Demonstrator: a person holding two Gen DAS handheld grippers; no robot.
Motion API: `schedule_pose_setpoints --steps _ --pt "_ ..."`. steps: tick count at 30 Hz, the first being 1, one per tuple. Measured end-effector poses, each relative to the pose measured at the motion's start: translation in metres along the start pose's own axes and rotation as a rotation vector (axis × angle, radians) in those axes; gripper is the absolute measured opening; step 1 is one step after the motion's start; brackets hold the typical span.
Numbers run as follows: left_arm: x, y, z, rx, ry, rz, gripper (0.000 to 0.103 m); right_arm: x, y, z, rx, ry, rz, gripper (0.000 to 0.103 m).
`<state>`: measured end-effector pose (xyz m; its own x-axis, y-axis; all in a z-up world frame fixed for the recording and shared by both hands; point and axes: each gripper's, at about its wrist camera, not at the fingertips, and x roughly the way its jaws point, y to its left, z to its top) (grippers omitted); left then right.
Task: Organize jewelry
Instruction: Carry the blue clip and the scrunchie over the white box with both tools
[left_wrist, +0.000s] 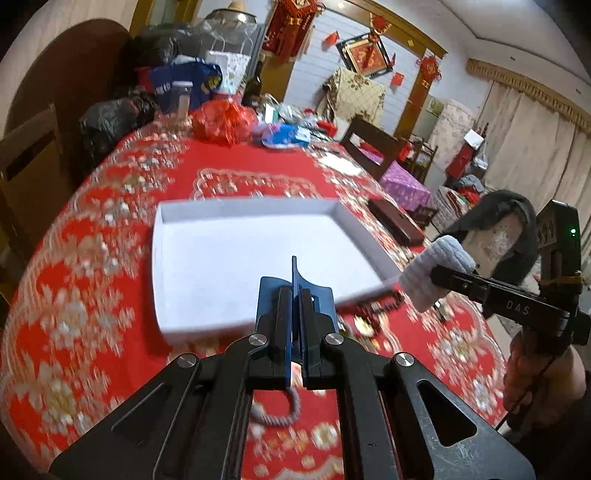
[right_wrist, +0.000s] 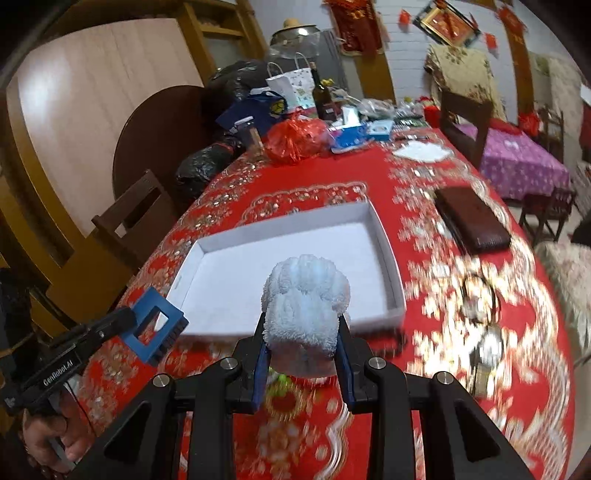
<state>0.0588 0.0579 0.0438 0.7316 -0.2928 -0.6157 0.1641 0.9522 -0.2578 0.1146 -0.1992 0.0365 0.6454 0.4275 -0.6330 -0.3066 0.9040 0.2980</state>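
White fluffy roll clamped between right gripper jaws, hovering over near edge of white tray — soft pile, could slip or snag on release. Left gripper jaws pressed together, nothing between them. Beaded bracelet on red tablecloth at 6 o'clock under left gripper; blurred jewelry pieces at 3 o'clock of tray. Tray looks empty. Motion blur — misplacement risk.
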Motion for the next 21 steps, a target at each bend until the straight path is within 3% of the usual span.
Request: schedule_pose_setpoints --steps 4,12,21 --pt "0.025 0.015 0.016 -0.016 0.002 0.043 0.002 0.024 -0.011 0.01 0.034 -0.015 0.02 0.03" --pt "0.062 0.053 0.022 -0.063 0.008 0.146 0.002 0.064 -0.035 0.025 0.052 -0.009 -0.032 0.03" --pt "0.073 0.06 0.023 -0.074 0.016 0.187 0.002 0.074 -0.037 0.027 0.018 0.004 -0.05 0.03"
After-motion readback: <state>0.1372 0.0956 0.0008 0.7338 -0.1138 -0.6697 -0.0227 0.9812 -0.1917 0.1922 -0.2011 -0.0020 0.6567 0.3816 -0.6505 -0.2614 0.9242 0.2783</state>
